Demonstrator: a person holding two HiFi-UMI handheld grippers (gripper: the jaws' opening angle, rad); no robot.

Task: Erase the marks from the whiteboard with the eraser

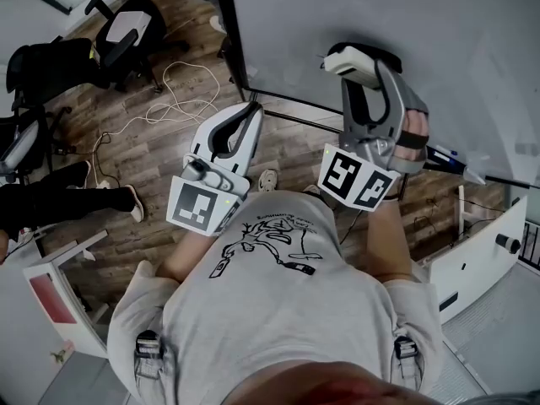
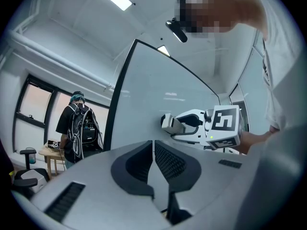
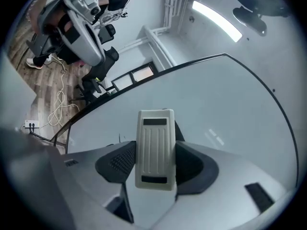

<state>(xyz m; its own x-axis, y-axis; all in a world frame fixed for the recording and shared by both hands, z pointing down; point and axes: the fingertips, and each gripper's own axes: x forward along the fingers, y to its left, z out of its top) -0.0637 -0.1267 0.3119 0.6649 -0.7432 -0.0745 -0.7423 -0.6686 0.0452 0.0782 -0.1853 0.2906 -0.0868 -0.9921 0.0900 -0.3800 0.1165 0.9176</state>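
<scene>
The white eraser (image 3: 154,143) is clamped between the jaws of my right gripper (image 3: 155,159), ribbed back toward the camera. In the head view the right gripper (image 1: 364,67) holds the eraser (image 1: 342,57) up in front of the whiteboard (image 1: 396,32); whether it touches the board I cannot tell. The whiteboard (image 3: 220,104) looks nearly clean, with one small dark mark (image 3: 119,137) left of the eraser. My left gripper (image 1: 251,112) hangs lower, near the board's bottom left corner. Its jaws are shut on nothing (image 2: 153,147).
A marker (image 1: 447,155) lies on the board's tray at the right. Office chairs (image 1: 126,28), floor cables (image 1: 169,99) and a white cabinet (image 1: 59,289) stand on the wooden floor to the left. A person with a backpack (image 2: 79,126) stands beyond the board's left edge.
</scene>
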